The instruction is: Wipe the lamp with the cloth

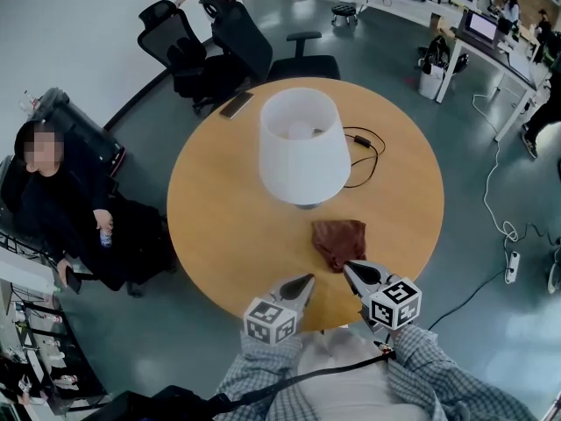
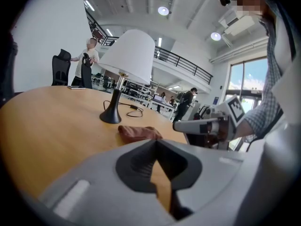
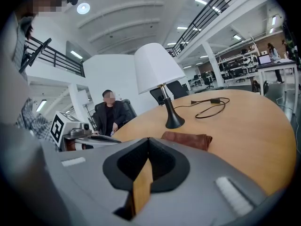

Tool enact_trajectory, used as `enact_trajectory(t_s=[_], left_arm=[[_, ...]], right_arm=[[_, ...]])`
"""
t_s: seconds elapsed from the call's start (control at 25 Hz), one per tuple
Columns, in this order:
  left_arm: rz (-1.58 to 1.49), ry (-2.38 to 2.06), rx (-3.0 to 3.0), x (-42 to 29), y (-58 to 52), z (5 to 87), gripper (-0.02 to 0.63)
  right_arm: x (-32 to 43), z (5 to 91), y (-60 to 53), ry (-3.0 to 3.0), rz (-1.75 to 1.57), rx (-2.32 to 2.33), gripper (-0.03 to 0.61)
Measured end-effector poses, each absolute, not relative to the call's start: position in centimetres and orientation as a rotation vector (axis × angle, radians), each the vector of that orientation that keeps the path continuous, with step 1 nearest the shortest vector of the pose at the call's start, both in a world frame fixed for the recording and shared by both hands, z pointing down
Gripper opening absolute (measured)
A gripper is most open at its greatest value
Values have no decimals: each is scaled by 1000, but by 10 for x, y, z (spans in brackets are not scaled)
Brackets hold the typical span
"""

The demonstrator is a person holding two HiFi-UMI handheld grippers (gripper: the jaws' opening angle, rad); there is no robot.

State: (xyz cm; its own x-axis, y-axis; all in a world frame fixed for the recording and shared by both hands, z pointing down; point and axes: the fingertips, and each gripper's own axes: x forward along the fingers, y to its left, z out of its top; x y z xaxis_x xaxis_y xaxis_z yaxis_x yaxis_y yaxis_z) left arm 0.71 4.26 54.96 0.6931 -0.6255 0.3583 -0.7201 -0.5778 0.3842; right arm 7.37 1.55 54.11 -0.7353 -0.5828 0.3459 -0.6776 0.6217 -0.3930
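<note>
Holding your left hand-held gripper [image 1: 307, 281] and right hand-held gripper [image 1: 349, 268] shut, empty, you are facing a crumpled brown cloth [image 1: 340, 239]; the white shade of the lamp [image 1: 302, 143] is hiding its stem from overhead.

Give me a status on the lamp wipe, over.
Shut, empty: left gripper, right gripper, at the table near edge. Folded cloth just ahead of right gripper, not picked up. Upright lamp clear; cord lies beyond it.

Round wooden table [image 1: 219, 217], phone [image 1: 236, 104] near its edge, black office chairs [image 1: 188, 55], seated person [image 1: 66, 204]
</note>
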Motion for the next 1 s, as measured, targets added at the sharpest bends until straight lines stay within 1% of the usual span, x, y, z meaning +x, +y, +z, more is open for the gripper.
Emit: enact_trajectory(t_s=[0.6, 1.0], left_arm=[[242, -1072, 2379, 16, 47, 548, 0], [209, -1130, 2325, 25, 60, 550, 0]], right_arm=[[91, 544, 21, -2650, 794, 1049, 4], [116, 552, 33, -2639, 827, 1037, 3]])
